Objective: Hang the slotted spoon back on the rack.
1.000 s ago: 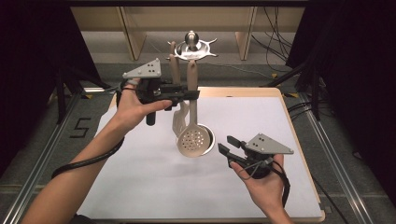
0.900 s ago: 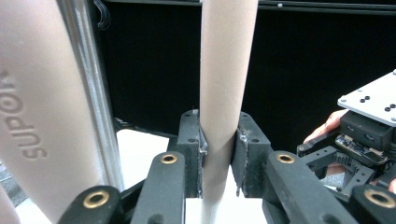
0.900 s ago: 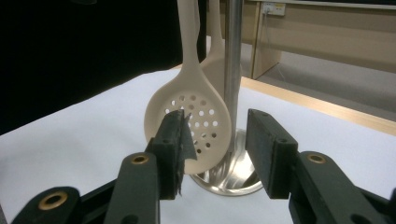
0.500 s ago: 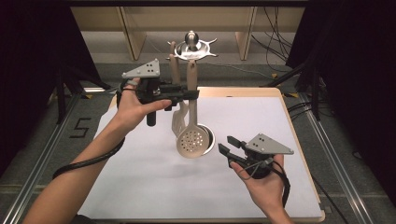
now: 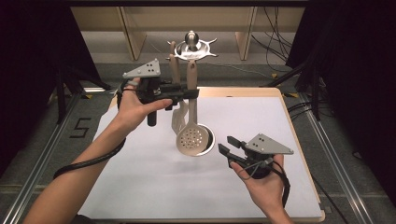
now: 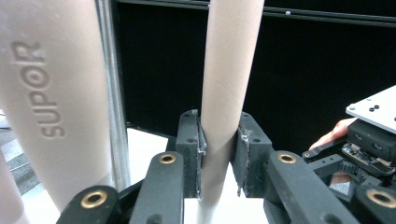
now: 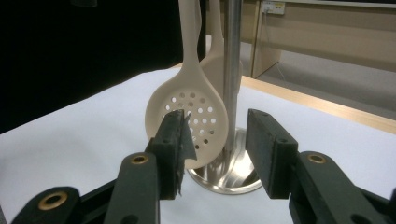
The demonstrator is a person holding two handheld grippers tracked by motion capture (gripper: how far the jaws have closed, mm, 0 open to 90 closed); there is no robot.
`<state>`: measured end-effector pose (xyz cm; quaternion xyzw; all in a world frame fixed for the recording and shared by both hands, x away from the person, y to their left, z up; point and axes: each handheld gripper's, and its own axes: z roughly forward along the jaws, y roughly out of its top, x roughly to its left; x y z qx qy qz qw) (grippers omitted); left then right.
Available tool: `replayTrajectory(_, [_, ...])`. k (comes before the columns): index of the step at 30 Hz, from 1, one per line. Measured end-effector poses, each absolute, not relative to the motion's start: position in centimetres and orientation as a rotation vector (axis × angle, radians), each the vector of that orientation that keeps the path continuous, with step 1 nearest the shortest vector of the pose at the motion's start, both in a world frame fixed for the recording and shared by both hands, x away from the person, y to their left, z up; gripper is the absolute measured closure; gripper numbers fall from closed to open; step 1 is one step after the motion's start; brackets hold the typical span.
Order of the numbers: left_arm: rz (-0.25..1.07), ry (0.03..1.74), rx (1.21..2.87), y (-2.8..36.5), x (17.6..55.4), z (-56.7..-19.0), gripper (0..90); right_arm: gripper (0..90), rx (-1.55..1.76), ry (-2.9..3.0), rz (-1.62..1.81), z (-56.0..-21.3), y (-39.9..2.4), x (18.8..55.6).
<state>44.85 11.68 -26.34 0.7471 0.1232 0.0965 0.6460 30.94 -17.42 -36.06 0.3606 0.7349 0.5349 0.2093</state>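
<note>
My left gripper [image 5: 189, 94] has its jaws clenched on the handle of the beige plastic slotted spoon [image 5: 194, 138], partway down the shaft, as the left gripper view confirms: both pads press on the round beige shaft [image 6: 227, 93]. The spoon hangs upright from the polished steel utensil stand [image 5: 191, 44], its perforated bowl just above the stand's round base on the white-covered bench [image 5: 140, 177].

Handling, by judgement: the spoon looks light and stiff, with a smooth, tapered handle that could slip or rotate between flat pads. The present hold on the narrower mid-shaft seems sound; holding lower, near the bowl, would give less control over the hook end. Lifting it off calls for an upward move before pulling away.

A second beige utensil, stamped SUPOR [image 6: 44, 88], hangs just beside the held one and could be knocked.

My right gripper [image 5: 225, 145] rests to the right of the stand with its jaws released and nothing between them; its view looks at the perforated bowl [image 7: 187, 121] and the steel post [image 7: 232, 70].

Hard to make out: the spoon's hanging hole and the hook that carries it are cut off at the top of both gripper views and too small in the high view. The bowl partly hides the stand's base.
</note>
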Motion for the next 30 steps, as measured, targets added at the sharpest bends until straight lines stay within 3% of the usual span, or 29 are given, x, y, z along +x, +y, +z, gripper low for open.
replayTrajectory(30, [0.339,0.327,1.715,11.31,43.9,-26.45,72.8,58.4,0.984,2.043,1.472,-36.26,-17.63,31.18])
